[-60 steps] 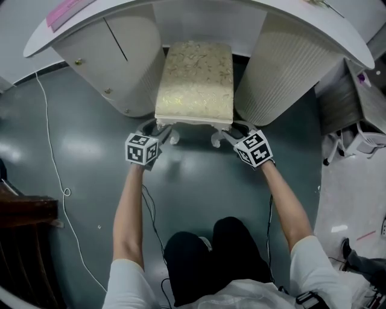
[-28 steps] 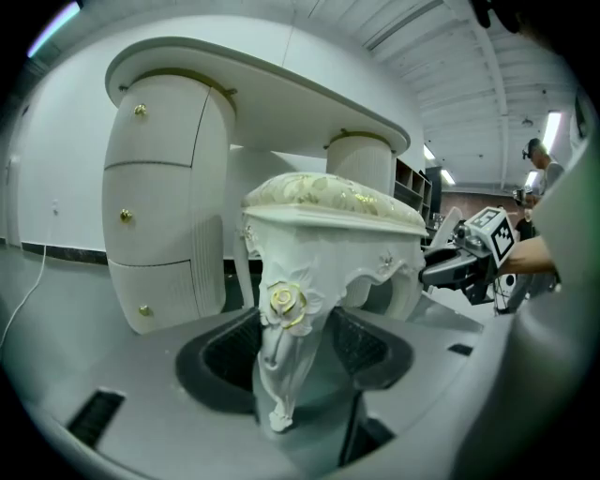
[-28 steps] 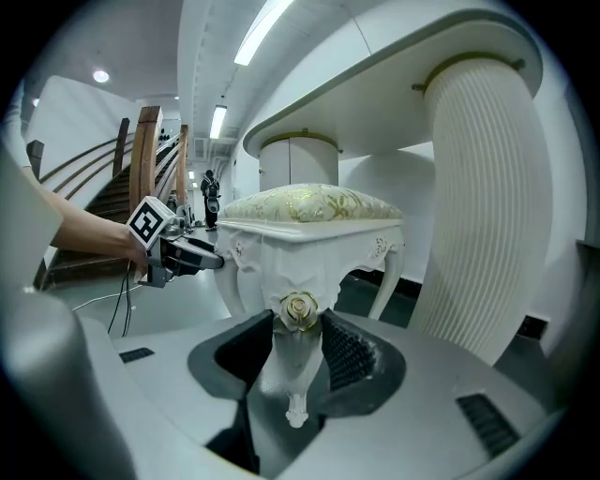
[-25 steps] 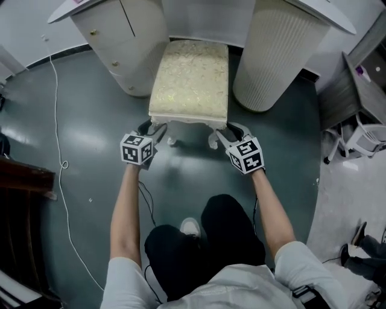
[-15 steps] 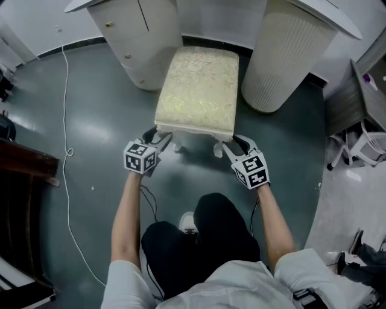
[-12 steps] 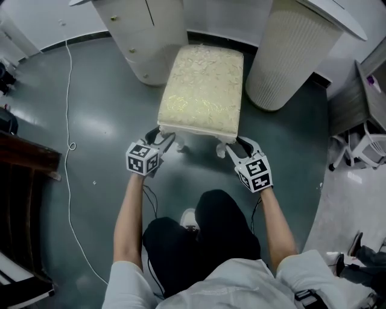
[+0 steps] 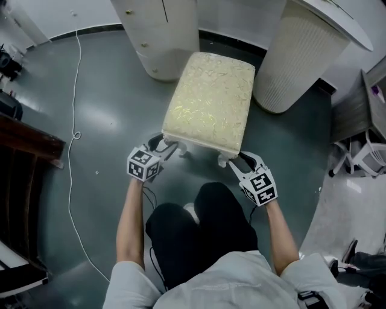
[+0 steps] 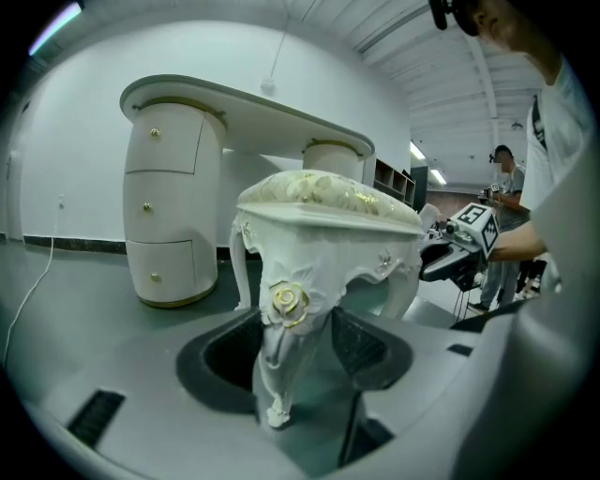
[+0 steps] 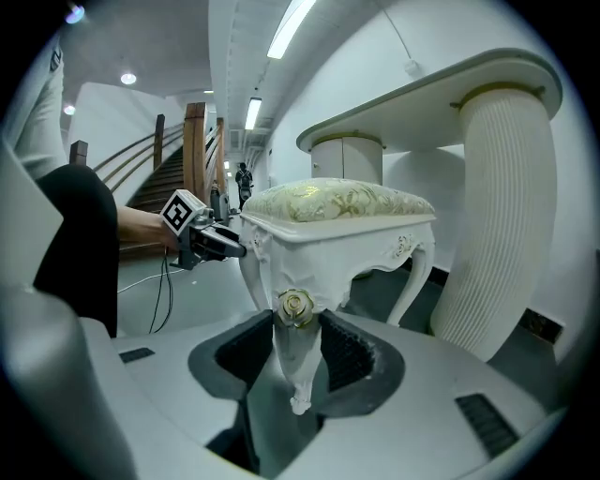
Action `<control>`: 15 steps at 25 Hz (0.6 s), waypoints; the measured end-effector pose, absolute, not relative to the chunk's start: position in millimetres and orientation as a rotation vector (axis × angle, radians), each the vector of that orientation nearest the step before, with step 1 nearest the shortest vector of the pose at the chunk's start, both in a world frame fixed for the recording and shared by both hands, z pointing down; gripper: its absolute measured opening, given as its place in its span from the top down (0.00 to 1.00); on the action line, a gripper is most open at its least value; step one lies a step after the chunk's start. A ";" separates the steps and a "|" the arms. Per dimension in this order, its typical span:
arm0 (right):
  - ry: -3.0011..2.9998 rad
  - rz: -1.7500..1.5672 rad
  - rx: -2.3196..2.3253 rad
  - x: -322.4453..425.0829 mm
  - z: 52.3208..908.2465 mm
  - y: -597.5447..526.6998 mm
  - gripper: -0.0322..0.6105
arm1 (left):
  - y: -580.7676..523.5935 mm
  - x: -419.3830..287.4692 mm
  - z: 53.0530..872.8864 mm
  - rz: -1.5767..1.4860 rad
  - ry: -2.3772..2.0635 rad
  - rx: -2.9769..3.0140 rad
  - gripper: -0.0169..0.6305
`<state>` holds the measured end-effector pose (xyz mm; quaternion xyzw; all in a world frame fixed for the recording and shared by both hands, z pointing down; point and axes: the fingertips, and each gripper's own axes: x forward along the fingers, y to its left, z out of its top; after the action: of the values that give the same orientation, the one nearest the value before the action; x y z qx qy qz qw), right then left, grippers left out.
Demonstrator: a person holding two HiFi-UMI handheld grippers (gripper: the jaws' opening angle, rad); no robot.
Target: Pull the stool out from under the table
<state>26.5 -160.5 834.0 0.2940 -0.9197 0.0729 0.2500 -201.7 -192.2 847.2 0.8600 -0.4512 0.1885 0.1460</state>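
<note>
A dark grey, glossy floor [image 7: 90, 121] fills the room, with a white cable [image 7: 72, 133] trailing across it at the left. Nearest the camera are the person's black trousers [image 7: 199, 235] and two bare forearms reaching forward.

The left tool [image 7: 164, 143] has its jaws closed on the stool's [image 7: 211, 102] near left leg, at the height of a carved rose [image 8: 286, 302]. The leg stands upright between the dark pads, and its foot shows below them. The right tool [image 7: 239, 160] is clamped in the same way on the near right leg, with the pads pressed against both sides just under that leg's rose [image 9: 297, 305]. Both tools sit under the near edge of the seat and point down and away from the person.

The stool stands on the floor with its cream, patterned cushion facing up. Most of the seat is out on open floor. Only its far end lies between the drawer pedestal [image 7: 163, 36] and the ribbed pedestal [image 7: 301, 60]. The white bench [image 7: 338, 12] rests across both pedestals beyond it.
</note>
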 end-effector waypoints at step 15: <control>-2.528 0.207 1.176 126.7 769.8 -244.6 0.88 | -194.9 -310.8 796.9 0.429 -1.709 2.322 0.87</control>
<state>126.7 -244.6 769.8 0.4143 -0.8908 0.0730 0.1720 -310.8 -194.9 796.9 0.7916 -0.5825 0.1461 0.1131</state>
